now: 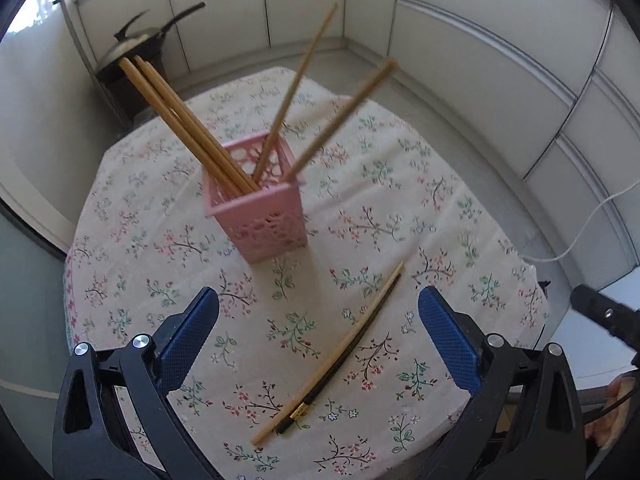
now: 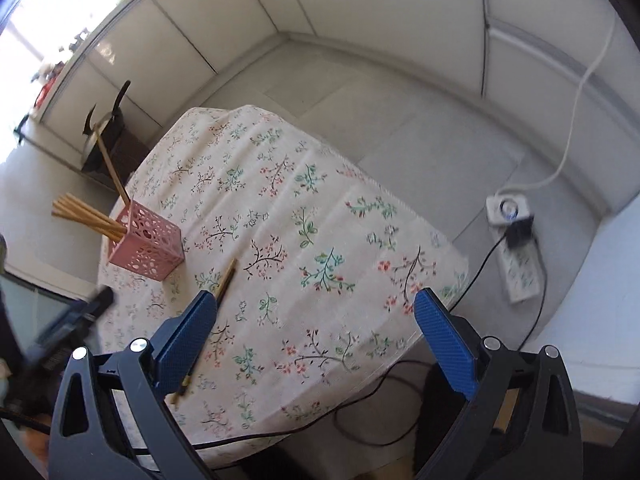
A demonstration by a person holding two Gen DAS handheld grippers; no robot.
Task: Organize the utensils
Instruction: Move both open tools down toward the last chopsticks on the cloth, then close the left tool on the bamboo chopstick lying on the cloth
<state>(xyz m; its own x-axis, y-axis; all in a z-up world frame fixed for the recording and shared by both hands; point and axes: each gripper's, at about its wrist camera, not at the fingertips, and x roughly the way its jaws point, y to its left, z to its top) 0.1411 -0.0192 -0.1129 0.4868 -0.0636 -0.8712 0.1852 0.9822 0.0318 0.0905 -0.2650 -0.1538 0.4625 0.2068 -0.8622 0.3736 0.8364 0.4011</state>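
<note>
1. We take the pink perforated plastic square holder [image 1: 256, 210] as our landmark; it stands upright on the round table under a cream floral tablecloth [image 1: 400, 208].
2. Inside the holder we see light wooden chopsticks [image 1: 188, 128]: a bunch leaning out over one corner, and two single sticks slanting the other way.
3. On the cloth just in front of the holder, on our side of it, lie two loose sticks side by side and touching: a pale wooden chopstick [image 1: 344, 350] and a dark chopstick with a gold band [image 1: 352, 354] near its thick end.
4. Our left gripper [image 1: 318, 336] hangs above the cloth on the near side of the holder, its blue-padded jaws spread wide and holding nothing; the loose pair lies below the gap between them, with no pad on it.
5. Our right gripper [image 2: 316, 336] is well to the side of the holder, jaws spread fully apart and empty; its left finger [image 2: 188, 340] covers part of the loose pair in the right wrist view.
6. Beyond the holder a dark pan [image 1: 136, 46] sits on a low stand.
</note>
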